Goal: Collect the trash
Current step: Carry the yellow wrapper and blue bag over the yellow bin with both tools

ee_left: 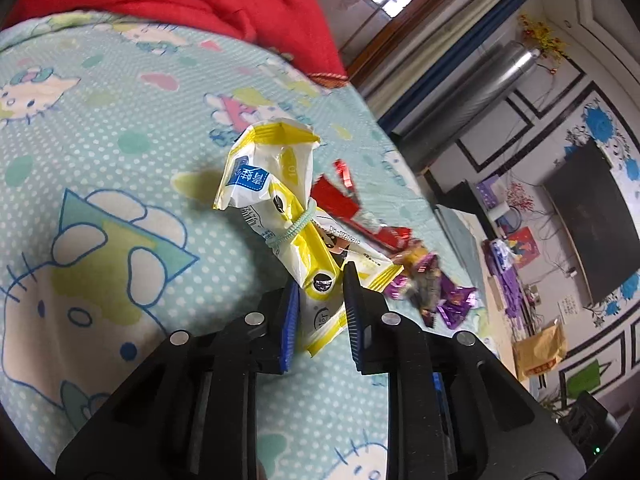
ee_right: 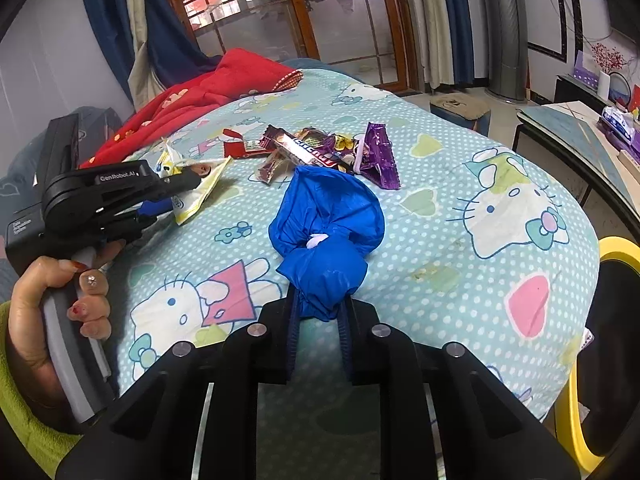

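A yellow and white snack bag (ee_left: 276,200), tied with a hair band, lies on the Hello Kitty bed sheet (ee_left: 100,152). My left gripper (ee_left: 320,284) has its jaws around the bag's lower end with a gap between the pads; it is open. Red wrappers (ee_left: 340,200) and purple wrappers (ee_left: 452,300) lie beyond it. My right gripper (ee_right: 319,308) is shut on a bunched blue plastic bag (ee_right: 326,220) and holds it above the sheet. In the right wrist view the left gripper (ee_right: 188,182) sits at the yellow bag (ee_right: 200,192), with the wrapper pile (ee_right: 320,152) behind.
A red blanket (ee_right: 208,92) lies at the head of the bed. A yellow-rimmed bin (ee_right: 616,344) stands at the bed's right side. A low table (ee_right: 580,132) with clutter stands further right. A TV (ee_left: 592,220) hangs on the wall.
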{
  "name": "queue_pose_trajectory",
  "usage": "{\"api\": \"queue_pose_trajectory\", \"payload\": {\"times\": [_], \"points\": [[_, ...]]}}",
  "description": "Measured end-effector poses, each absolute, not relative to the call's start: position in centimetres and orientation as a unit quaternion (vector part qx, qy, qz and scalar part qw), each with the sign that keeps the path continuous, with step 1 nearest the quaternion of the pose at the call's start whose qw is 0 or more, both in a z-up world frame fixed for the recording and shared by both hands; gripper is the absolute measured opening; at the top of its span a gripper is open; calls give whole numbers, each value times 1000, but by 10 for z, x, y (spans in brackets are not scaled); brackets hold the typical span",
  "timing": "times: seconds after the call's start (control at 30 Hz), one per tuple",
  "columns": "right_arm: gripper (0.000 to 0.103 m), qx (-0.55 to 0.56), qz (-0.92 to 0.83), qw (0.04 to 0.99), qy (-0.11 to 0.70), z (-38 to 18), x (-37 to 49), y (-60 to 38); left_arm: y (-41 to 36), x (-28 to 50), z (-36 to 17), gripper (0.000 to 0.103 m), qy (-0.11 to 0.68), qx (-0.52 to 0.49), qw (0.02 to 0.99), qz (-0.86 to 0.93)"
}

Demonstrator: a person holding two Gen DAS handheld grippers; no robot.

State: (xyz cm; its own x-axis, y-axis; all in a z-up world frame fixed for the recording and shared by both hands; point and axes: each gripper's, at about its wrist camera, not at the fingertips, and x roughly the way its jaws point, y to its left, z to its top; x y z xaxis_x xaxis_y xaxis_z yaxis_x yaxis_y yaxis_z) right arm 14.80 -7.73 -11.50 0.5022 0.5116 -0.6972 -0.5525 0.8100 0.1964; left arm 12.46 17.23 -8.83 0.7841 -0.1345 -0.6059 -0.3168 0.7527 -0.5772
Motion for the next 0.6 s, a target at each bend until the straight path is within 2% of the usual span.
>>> {"api": "queue_pose_trajectory", "payload": {"times": [0.6], "points": [[13,-18,304,884,356,-86,134,-99,124,117,-35,15,274,-251,928,13]]}}
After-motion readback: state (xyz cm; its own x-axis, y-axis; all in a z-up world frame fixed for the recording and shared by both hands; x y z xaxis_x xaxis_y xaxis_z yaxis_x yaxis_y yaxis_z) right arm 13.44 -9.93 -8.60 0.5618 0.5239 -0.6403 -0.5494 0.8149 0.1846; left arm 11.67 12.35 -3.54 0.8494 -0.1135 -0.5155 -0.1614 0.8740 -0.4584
